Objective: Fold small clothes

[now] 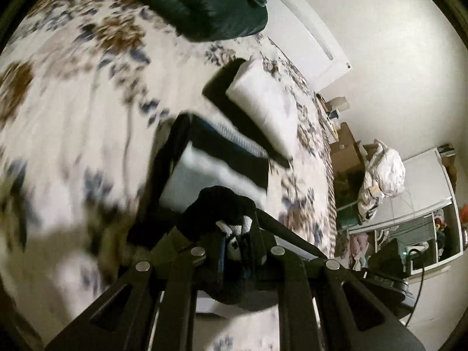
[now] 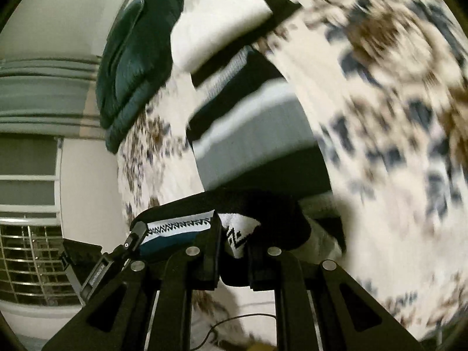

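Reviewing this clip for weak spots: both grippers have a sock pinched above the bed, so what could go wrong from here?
1. The left gripper and right gripper each pinch only a small bunch of the sock; it could slip out.
2. Both views are blurred, so aiming may be poor.
3. Folded clothes lie close by on the bedspread; the hanging sock might brush and disturb them.

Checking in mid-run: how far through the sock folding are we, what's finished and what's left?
Done: two folded bundles lie on the floral bedspread, a white one and a striped one. In hand: the left gripper and right gripper are both shut on a black-and-white sock, lifted above the bed. Left: folding and setting it down. No other unfolded items show.
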A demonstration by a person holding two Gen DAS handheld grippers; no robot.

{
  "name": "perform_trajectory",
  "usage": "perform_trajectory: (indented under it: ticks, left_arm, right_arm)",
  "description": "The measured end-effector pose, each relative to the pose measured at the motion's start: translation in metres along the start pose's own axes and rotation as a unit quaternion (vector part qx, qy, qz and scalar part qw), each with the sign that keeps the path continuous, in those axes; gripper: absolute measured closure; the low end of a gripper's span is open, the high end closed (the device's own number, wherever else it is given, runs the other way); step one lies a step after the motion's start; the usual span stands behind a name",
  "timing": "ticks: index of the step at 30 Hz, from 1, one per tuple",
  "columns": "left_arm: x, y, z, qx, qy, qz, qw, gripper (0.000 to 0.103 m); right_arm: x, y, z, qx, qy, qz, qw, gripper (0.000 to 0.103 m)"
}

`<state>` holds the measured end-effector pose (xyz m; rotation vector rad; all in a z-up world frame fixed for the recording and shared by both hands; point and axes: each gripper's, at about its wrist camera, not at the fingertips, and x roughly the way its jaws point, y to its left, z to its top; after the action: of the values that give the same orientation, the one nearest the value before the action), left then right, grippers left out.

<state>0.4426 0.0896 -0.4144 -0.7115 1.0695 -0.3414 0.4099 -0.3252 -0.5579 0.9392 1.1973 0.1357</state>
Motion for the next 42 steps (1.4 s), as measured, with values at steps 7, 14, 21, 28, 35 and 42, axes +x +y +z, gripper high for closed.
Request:
perform_trajectory:
  ticks: [7, 14, 21, 28, 35, 42]
  left_arm:
    - [0.078, 0.006, 0.085, -0.015, 0.015, -0.002, 0.9998, 0.092]
    - [0.129, 0.034, 0.126, -0.069, 0.056, -0.022, 0.9958, 0.082]
    - [0.114, 0.064, 0.138, -0.144, 0.016, -0.079, 0.9863, 0.057]
    - [0.122, 0.043, 0.134, -0.008, 0.039, 0.014, 0.9991, 0.057]
    - [0.191, 0.036, 0.134, 0.080, 0.107, 0.073, 0.9884, 0.063]
    - [0.185, 0.069, 0.157, 0.003, 0.087, 0.075, 0.9934, 0.090]
  right_arm:
    - [0.042, 0.019, 0.109, 0.021, -0.030, -0.009, 0.999, 0.089]
    - [0.084, 0.009, 0.178, 0.071, -0.019, 0.013, 0.997, 0.080]
    - [0.077, 0.014, 0.181, 0.006, -0.037, -0.006, 0.999, 0.051]
    - [0.094, 0.008, 0.170, -0.077, -0.008, -0.122, 0.990, 0.051]
    - [0.140, -0.005, 0.194, -0.072, 0.022, -0.148, 0.986, 0.059]
    - [0.133, -0.012, 0.221, -0.038, -0.017, -0.166, 0.985, 0.091]
